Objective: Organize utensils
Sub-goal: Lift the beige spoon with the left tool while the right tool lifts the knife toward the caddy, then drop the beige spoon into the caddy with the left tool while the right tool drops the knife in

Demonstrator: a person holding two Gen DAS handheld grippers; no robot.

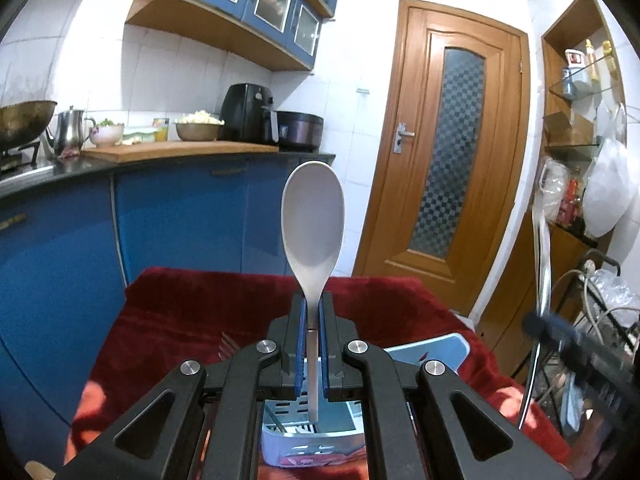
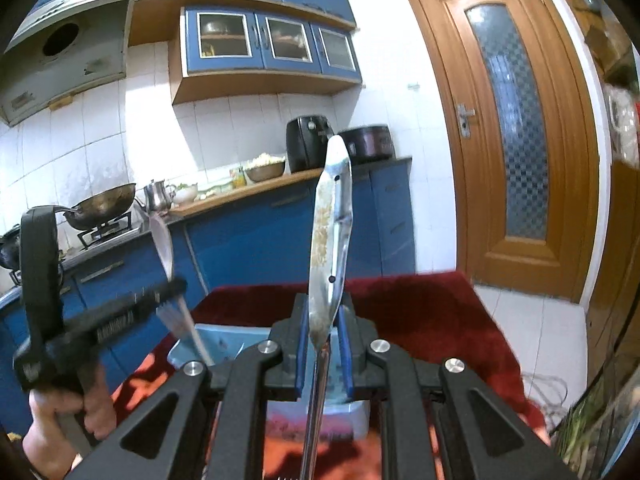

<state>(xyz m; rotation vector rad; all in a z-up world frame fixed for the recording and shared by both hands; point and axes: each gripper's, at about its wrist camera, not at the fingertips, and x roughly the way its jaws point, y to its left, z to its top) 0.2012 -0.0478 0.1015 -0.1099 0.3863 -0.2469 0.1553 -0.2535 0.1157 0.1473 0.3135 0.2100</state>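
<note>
My left gripper is shut on the neck of a pale grey spoon, which stands upright with its bowl up. Below it, a light blue utensil caddy with slotted compartments rests on a red cloth. My right gripper is shut on a flat steel spatula, blade up and speckled with brownish marks. The right wrist view shows the left gripper at the left with the spoon, held above the caddy. In the left wrist view the right gripper appears blurred at the right.
A fork lies on the red cloth left of the caddy. Blue cabinets and a counter with pots, bowls and an air fryer stand behind. A wooden door is at the right, beside cluttered shelves. A hand grips the left gripper's handle.
</note>
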